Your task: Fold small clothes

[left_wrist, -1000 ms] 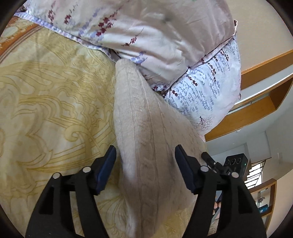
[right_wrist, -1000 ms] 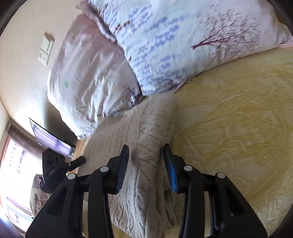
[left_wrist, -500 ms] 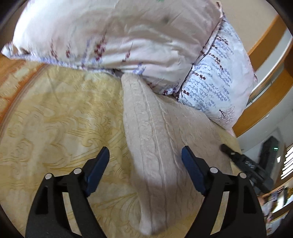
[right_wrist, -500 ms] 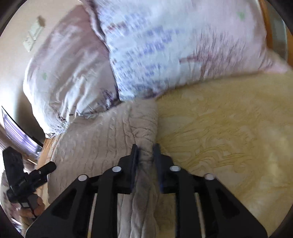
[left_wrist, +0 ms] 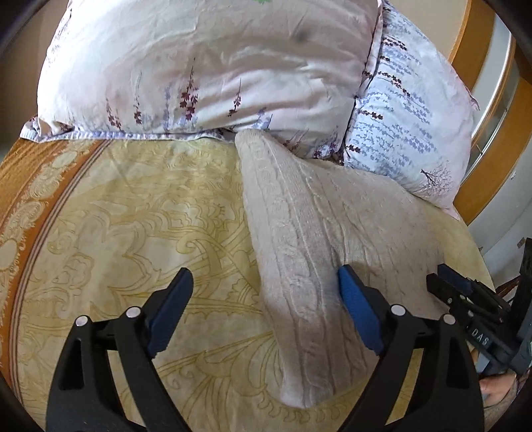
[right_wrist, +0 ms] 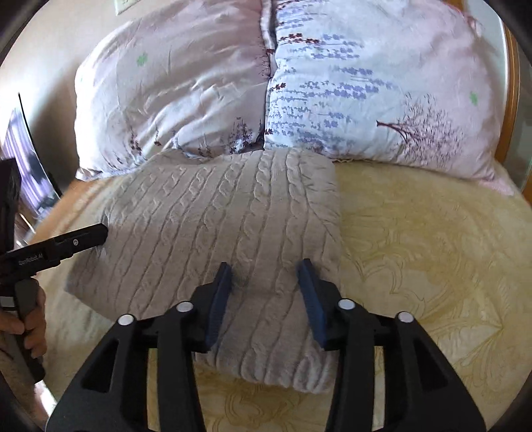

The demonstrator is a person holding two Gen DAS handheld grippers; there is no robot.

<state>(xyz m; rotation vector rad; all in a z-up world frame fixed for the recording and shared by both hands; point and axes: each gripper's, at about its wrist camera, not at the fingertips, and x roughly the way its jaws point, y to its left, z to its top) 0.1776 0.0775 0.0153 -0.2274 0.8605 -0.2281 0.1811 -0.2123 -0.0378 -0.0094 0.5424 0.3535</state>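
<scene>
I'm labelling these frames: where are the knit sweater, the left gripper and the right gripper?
knit sweater point(right_wrist: 212, 226): right wrist view, cable-knit top face.
left gripper point(left_wrist: 262, 309): left wrist view, between its fingertips.
right gripper point(right_wrist: 266, 285): right wrist view, between its fingertips.

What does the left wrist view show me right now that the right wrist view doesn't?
Left wrist only: the bedspread's orange border and the sweater's left folded edge end-on.

Right wrist only: the knit sweater seen as a full folded rectangle, a wall switch plate, and the hand holding the left gripper.

Both: the two floral pillows, the yellow bedspread, and both grippers open, left gripper and right gripper.
</scene>
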